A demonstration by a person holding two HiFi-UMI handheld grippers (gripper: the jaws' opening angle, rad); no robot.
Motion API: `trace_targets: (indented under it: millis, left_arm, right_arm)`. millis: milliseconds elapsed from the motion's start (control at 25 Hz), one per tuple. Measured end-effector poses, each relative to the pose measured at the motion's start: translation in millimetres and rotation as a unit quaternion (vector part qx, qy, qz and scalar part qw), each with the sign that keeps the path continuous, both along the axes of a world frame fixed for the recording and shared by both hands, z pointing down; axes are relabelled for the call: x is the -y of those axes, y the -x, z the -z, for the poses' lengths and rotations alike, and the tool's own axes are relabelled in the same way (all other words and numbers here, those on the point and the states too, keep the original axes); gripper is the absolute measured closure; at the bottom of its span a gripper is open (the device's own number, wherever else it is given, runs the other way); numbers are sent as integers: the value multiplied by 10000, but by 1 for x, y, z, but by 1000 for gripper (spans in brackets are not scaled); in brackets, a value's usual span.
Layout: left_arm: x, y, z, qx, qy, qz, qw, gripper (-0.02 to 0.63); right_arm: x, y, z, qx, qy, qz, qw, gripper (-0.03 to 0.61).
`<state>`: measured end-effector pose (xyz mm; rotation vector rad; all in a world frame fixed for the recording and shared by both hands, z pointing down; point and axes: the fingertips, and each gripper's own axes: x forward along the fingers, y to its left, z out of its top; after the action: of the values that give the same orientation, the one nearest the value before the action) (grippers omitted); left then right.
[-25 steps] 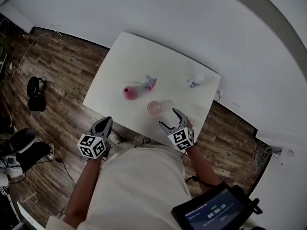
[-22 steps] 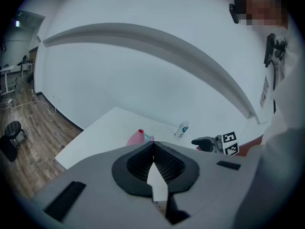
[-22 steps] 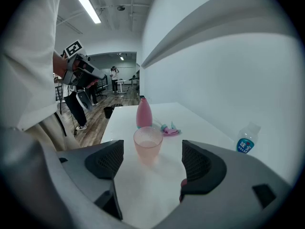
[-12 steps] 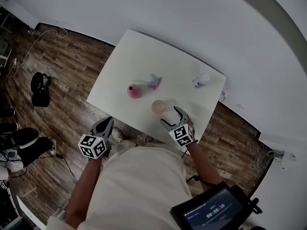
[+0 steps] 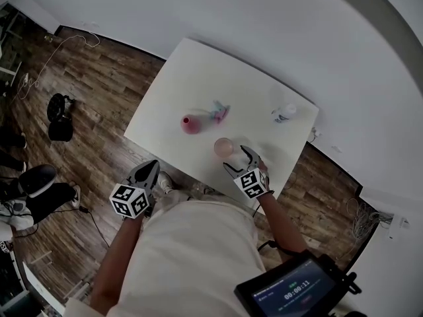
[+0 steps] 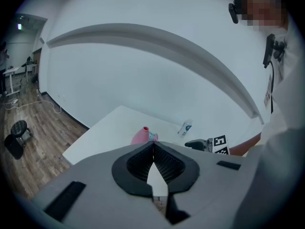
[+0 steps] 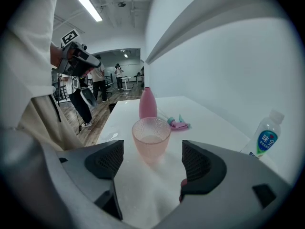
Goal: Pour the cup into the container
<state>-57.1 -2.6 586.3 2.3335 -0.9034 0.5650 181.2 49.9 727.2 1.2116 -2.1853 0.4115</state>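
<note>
Barely started: cup (image 7: 151, 136) upright on worktop (image 5: 198, 78), ungrasped, just ahead of wide fingers of right gripper (image 5: 236, 161); left gripper (image 6: 153, 147) pressed together, empty; pink bottle (image 5: 192, 123) beyond.

It looks like an open lab or office workroom: plain white walls (image 5: 264, 25), a wood-plank floor (image 5: 99, 104) with a loose cable (image 5: 46, 58), a bare white table (image 5: 192, 78), ceiling strip lights (image 7: 89, 6), and other people (image 7: 99, 80) standing at the far end.
</note>
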Motion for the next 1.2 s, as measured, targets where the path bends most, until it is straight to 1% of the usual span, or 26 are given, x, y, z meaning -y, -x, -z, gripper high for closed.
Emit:
trace_targets:
  millis: [480, 920, 1200]
  left_arm:
    - [-6, 1, -4, 102, 45, -57, 9999, 601]
    - [-18, 7, -9, 152, 116, -156, 9997, 601]
    - [-17, 11, -4, 157, 121, -197, 9996, 601]
  right_arm:
    - [12, 9, -17, -12, 43, 122, 9999, 212]
    - [20, 18, -26, 1, 68, 55, 10000, 212]
    - [25, 23, -25, 5, 113, 0, 9999, 212]
